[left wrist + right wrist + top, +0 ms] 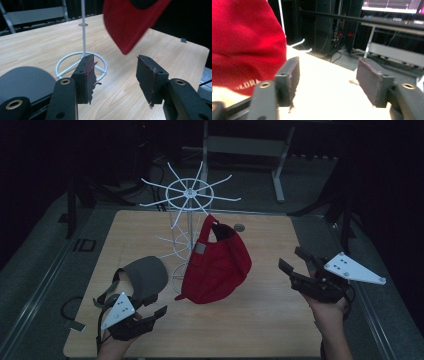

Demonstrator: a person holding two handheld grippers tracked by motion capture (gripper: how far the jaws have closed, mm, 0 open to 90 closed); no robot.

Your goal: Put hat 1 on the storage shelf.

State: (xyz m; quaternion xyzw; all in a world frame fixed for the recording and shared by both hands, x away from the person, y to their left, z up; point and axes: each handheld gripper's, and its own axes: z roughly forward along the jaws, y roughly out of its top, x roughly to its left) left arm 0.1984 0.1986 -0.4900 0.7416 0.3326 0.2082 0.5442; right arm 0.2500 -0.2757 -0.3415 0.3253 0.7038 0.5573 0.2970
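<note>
A red cap [215, 265] hangs from a white wire rack [189, 195] that stands on the wooden table [260, 315]. A grey cap [146, 275] lies on the table left of the rack's base. My left gripper [155, 306] sits just in front of the grey cap, open and holding nothing. In the left gripper view its jaws [117, 75] stand wide apart, facing the rack's ring base [81, 63], with the red cap's brim [130, 25] above. My right gripper [294, 259] hovers right of the red cap, open; in the right gripper view the red cap [247, 42] is left of the gripper [327, 77].
A small grey disc [239, 227] is set into the table behind the red cap. Metal rails run along the table's sides. Beyond the far edge stands a grey table frame [278, 175] on the dark floor.
</note>
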